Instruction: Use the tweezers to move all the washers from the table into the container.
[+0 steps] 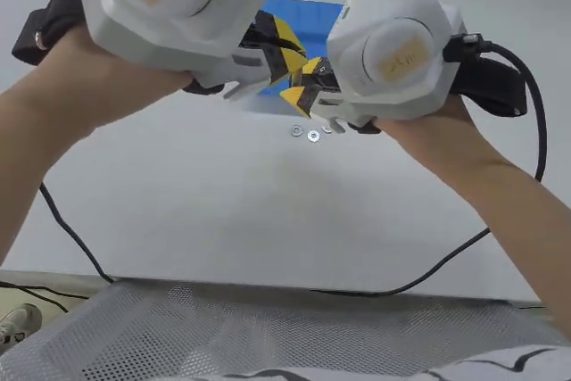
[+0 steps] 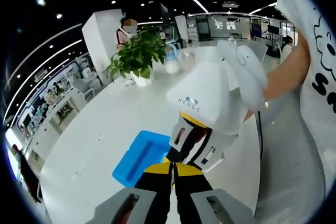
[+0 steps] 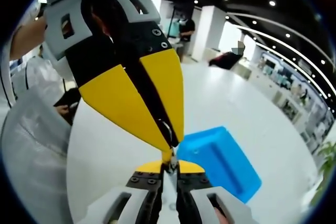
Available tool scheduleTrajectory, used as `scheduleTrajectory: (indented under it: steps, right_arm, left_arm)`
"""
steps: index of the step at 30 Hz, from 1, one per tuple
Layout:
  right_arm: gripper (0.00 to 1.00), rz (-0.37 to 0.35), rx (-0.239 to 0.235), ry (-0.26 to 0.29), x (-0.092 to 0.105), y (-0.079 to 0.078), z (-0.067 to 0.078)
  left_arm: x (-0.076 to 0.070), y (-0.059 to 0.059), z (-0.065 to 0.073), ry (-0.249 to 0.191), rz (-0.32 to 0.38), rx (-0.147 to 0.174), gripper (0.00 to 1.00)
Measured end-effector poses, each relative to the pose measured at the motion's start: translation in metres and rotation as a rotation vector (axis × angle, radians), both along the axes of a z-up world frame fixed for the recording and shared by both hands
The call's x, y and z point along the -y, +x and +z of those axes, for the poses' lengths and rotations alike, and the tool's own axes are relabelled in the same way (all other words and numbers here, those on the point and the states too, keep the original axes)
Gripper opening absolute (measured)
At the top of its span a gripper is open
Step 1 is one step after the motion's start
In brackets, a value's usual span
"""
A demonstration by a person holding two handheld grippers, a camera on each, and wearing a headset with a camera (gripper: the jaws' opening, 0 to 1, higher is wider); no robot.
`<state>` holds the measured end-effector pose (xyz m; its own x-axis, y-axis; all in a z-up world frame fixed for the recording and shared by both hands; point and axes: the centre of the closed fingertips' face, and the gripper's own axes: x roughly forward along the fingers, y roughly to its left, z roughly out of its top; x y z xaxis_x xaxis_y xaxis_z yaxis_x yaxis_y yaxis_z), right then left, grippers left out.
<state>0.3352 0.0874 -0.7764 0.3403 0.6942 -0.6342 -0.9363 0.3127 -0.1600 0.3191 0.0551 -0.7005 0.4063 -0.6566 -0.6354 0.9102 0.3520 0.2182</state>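
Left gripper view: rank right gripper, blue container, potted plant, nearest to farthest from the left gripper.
1. right gripper, straight ahead, tips nearly meeting the left gripper.
2. blue container, just beyond, to the left.
3. potted plant, far back, upper left.

Washers (image 1: 312, 135) on table (image 1: 223, 211) — container (image 1: 308, 11) behind

left gripper (image 1: 287, 53) meeting right gripper (image 1: 299, 88) near washers (image 1: 312, 135), container (image 1: 308, 11) just behind, open table (image 1: 223, 202) in front

The washers (image 1: 312, 136) gleam as bright metal on the smooth, matt white table (image 1: 223, 211). At their twelve o'clock, the blue container (image 3: 220, 163) looks like satin plastic.
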Motion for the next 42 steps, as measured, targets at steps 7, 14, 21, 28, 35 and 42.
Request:
scheduleTrajectory:
  steps: [7, 14, 21, 28, 35, 42]
  right_arm:
    - [0.05, 0.007, 0.023, 0.001, -0.002, 0.002, 0.007]
    - [0.05, 0.006, 0.046, 0.011, -0.005, 0.011, 0.015]
    - [0.05, 0.001, 0.069, 0.014, -0.007, 0.029, 0.019]
    - [0.05, -0.013, 0.069, 0.011, -0.009, 0.046, 0.011]
    - [0.05, -0.040, 0.059, -0.007, -0.007, 0.059, -0.004]
    - [0.05, -0.051, 0.029, -0.006, -0.009, 0.068, -0.021]
  left_arm:
    - [-0.003, 0.004, 0.001, 0.002, 0.004, 0.021, 0.00]
    - [-0.004, 0.011, 0.007, -0.004, 0.012, 0.045, 0.00]
    - [-0.007, 0.024, 0.012, -0.012, 0.025, 0.066, 0.00]
    - [-0.009, 0.042, 0.005, -0.006, 0.041, 0.072, 0.00]
    - [-0.010, 0.057, -0.012, -0.027, 0.067, 0.049, 0.00]
    - [-0.011, 0.068, -0.028, -0.007, 0.082, 0.048, 0.00]
